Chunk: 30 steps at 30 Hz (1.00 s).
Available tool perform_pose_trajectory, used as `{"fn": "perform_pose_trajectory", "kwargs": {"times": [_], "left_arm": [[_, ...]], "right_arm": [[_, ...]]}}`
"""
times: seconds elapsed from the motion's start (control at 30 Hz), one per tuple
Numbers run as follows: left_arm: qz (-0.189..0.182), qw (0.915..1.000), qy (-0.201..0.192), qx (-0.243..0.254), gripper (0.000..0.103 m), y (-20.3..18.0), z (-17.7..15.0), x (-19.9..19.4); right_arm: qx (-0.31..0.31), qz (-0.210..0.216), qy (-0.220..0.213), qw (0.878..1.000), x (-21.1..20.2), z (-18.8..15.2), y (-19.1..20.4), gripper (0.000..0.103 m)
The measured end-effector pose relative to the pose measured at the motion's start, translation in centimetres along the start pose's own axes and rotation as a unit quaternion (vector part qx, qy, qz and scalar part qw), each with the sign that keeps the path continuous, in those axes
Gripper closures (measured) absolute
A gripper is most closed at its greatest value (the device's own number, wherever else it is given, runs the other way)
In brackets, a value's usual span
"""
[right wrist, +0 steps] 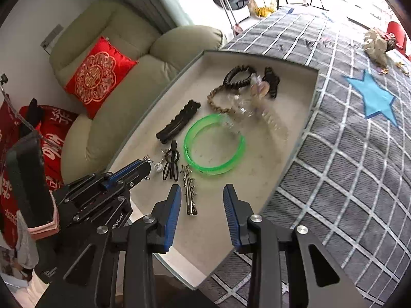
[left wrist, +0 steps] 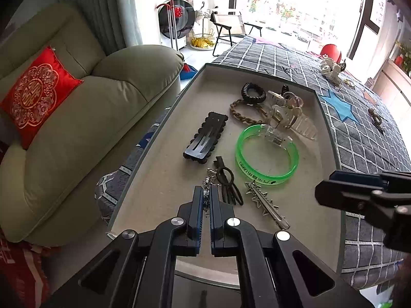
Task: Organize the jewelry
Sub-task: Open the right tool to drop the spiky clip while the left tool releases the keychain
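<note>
silver chain (left wrist: 206, 197) pinched upright over tray (left wrist: 164, 179) beside green bangle (left wrist: 267, 154).

Your right gripper (right wrist: 201, 192) hangs spread wide over the near end of the grey tray (right wrist: 257, 169). Your left gripper (right wrist: 146, 170) pinches a silver chain (right wrist: 159, 165). In the tray: green bangle (right wrist: 214, 143), star-studded silver hair clip (right wrist: 188, 190), black looped clip (right wrist: 171, 164), black scalloped barrette (right wrist: 178, 122), braided band (right wrist: 218, 100).
</note>
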State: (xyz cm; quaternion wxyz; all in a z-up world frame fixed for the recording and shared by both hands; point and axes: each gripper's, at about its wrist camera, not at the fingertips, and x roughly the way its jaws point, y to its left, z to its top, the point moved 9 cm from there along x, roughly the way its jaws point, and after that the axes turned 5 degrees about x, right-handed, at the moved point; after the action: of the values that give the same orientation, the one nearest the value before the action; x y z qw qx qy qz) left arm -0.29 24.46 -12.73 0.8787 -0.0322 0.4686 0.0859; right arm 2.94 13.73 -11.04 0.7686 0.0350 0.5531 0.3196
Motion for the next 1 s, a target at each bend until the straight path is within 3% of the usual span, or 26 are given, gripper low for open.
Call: {"fn": "perform_pose_trajectory", "kwargs": {"times": [0.5, 0.53, 0.57, 0.63, 0.77, 1.0], "left_arm": [[0.008, 0.9999, -0.014, 0.002, 0.094, -1.0, 0.6, -1.6], [0.009, 0.9999, -0.014, 0.002, 0.051, -1.1, 0.7, -1.7], [0.012, 0.9998, -0.016, -0.001, 0.0, -1.1, 0.7, -1.9], [0.032, 0.9985, -0.044, 0.0, 0.0, -1.0, 1.1, -3.0], [0.022, 0.9987, -0.044, -0.014, 0.0, -1.0, 1.3, -3.4], [0.052, 0.9962, -0.059, -0.037, 0.0, -0.3, 1.0, -5.0]], "right_arm": [[0.021, -0.018, -0.035, 0.999, -2.2, 0.4, -1.9, 0.063], [0.022, -0.02, -0.036, 0.999, -2.3, 0.3, -2.0, 0.061], [0.022, -0.022, -0.037, 0.999, -2.4, 0.3, -2.1, 0.059], [0.021, -0.028, -0.04, 0.999, -2.4, 0.3, -2.1, 0.057], [0.022, -0.033, -0.047, 0.998, -2.9, 0.4, -2.4, 0.052], [0.004, -0.072, -0.072, 0.995, -4.3, 0.7, -2.4, 0.026]]}}
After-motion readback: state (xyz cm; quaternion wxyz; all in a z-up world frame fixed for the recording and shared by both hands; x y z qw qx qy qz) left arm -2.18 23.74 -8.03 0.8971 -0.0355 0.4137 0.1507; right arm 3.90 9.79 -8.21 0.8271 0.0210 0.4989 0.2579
